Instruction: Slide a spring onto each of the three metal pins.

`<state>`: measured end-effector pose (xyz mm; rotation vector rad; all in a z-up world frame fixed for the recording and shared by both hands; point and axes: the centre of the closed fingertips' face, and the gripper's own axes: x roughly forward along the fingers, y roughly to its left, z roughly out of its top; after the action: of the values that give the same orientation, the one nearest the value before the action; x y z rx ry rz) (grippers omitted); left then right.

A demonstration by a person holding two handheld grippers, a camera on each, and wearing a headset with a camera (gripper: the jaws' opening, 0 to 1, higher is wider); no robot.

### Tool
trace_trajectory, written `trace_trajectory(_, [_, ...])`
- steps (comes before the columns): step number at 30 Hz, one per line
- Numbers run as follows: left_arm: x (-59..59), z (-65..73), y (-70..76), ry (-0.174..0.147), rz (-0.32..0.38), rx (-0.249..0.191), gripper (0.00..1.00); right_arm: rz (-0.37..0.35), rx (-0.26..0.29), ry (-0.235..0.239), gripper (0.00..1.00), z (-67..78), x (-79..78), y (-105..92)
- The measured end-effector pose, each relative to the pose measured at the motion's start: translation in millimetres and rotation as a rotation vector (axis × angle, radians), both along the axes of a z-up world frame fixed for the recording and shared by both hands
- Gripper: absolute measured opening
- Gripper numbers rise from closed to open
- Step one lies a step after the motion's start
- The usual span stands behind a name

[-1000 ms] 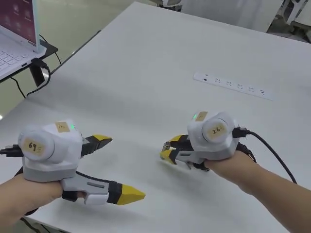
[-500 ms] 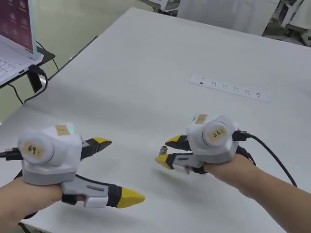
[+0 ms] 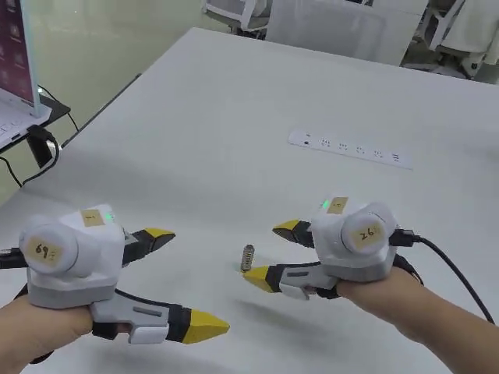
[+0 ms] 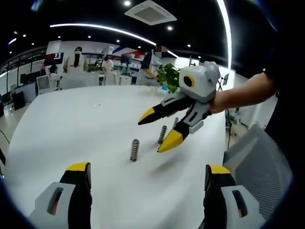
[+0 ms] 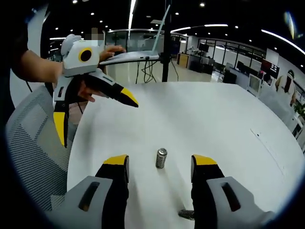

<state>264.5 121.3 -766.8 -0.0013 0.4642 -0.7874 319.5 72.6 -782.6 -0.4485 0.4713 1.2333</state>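
A small metal spring (image 3: 248, 257) stands upright on the white table (image 3: 210, 117), just left of my right gripper (image 3: 270, 252), which is open with nothing between its fingers. In the right gripper view the spring (image 5: 161, 158) stands between the yellow tips of my right gripper (image 5: 160, 161), and another spring (image 5: 187, 214) lies low between the fingers. My left gripper (image 3: 185, 279) is open and empty at the near left. From the left gripper (image 4: 147, 169) I see that upright spring (image 4: 135, 149), with a second one (image 4: 163, 134) under the right gripper (image 4: 156, 130).
A white power strip (image 3: 349, 147) lies further back on the table. A laptop (image 3: 14, 47) with cables sits on a stand off the table's left edge. Office chairs (image 3: 327, 27) stand beyond the far edge. A black cable (image 3: 452, 269) trails from the right gripper.
My right gripper has opened and drawn back to the right, uncovering the upright spring. The left gripper has stayed open and barely moved. The head camera has shifted.
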Motion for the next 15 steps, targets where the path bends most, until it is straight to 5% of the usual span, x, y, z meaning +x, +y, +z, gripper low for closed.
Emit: trace_trajectory(15, [3.3, 7.5, -15.8, -0.015, -0.040, 0.004, 0.98, -0.093, 0.092, -0.008, 0.80, 15.0, -14.4, -45.8])
